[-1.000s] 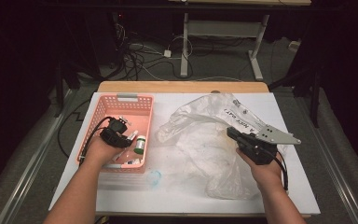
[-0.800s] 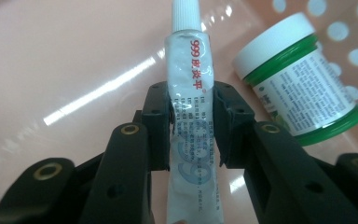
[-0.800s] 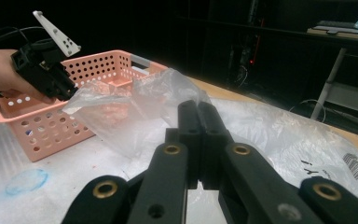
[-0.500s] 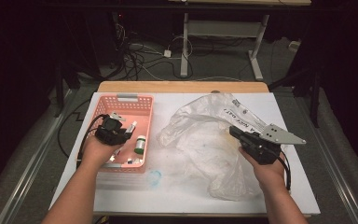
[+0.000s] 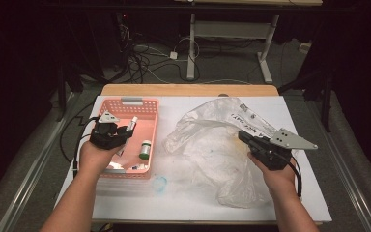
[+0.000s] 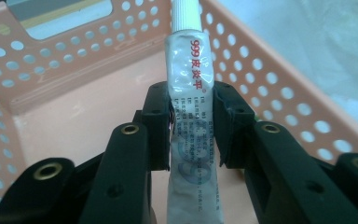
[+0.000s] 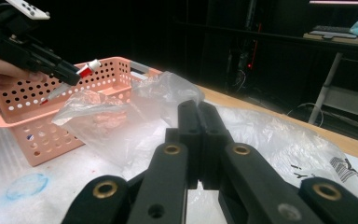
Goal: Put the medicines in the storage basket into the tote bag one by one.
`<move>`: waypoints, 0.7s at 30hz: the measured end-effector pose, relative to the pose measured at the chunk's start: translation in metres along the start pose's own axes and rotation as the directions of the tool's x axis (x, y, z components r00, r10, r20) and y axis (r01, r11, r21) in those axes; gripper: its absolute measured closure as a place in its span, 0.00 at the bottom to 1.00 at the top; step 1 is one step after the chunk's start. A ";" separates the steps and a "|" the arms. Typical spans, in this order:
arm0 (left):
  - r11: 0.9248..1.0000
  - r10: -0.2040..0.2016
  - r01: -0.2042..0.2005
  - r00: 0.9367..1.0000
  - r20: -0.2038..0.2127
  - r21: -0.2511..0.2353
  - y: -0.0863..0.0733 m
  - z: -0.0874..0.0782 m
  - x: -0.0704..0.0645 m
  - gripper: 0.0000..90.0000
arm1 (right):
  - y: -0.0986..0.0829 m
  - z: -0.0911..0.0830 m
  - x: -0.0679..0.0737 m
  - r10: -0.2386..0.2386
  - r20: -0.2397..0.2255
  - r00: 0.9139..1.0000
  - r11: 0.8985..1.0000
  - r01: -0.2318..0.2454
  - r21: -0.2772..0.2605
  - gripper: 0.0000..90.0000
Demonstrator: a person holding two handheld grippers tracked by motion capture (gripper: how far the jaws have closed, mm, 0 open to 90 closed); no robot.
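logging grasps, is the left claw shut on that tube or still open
Shut on it. In the left gripper view both jaws of the left claw press the sides of the ointment tube, held above the pink basket.

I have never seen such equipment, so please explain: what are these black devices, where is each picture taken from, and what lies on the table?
No robot here: a person holds a hand tool with two black jaws in each hand. The high view looks down from above on the white table. The other two views come from small cameras riding on each tool.

On the table stand a pink basket holding a small bottle, and a crumpled clear plastic bag.

The left tool is shut on a tube of ointment, held above the basket. The right tool has its jaws closed at the bag's edge; whether it pinches the plastic is unclear.
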State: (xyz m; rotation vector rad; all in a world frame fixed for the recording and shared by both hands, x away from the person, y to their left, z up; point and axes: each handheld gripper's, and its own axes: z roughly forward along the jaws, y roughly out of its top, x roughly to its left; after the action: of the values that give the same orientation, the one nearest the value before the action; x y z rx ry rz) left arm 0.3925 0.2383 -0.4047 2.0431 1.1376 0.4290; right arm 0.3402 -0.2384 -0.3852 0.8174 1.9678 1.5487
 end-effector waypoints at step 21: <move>0.985 0.015 -0.012 1.000 0.014 -0.174 -0.020 -0.024 -0.041 0.75 | 0.000 -0.001 0.003 -0.008 -0.015 1.000 1.000 0.008 0.001 1.00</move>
State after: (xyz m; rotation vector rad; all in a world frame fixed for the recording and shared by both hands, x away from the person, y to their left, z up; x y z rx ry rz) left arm 0.3438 0.2221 -0.4008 1.8999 1.0403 0.5002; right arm 0.3373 -0.2369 -0.3855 0.7999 1.9801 1.5543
